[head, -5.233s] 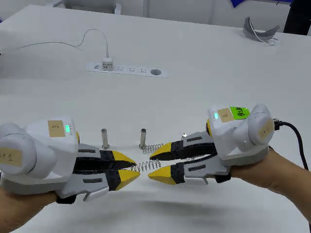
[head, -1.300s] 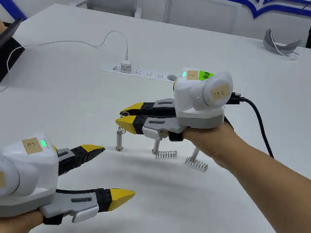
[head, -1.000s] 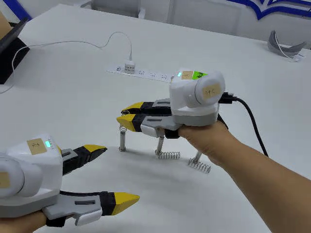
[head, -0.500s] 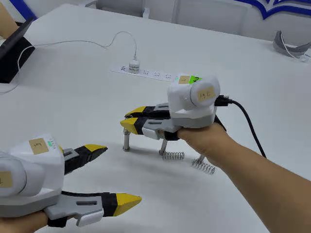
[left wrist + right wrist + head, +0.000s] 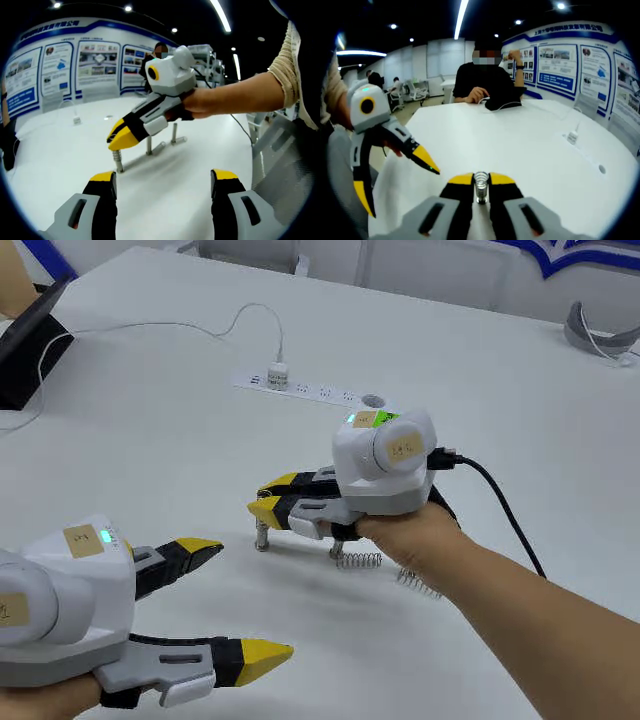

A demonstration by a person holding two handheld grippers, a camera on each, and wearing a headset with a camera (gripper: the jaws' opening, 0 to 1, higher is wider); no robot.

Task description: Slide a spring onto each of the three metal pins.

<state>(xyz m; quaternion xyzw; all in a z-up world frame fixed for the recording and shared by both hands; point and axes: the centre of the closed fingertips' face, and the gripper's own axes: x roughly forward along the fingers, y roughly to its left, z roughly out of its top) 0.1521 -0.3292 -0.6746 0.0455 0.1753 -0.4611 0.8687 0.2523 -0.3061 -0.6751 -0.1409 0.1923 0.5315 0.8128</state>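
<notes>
coiled spring between the right gripper jaws, bright metal wire, pin beneath the jaws, grey metal, gripper shell smooth glossy white plastic, jaw tips matt yellow, tabletop underneath matt white

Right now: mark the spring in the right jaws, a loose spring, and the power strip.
held spring (image 5: 480, 184): right gripper view, coils between the jaws.
loose spring (image 5: 360, 560): head view, its middle coils.
power strip (image 5: 320, 393): head view, middle of top face.
</notes>
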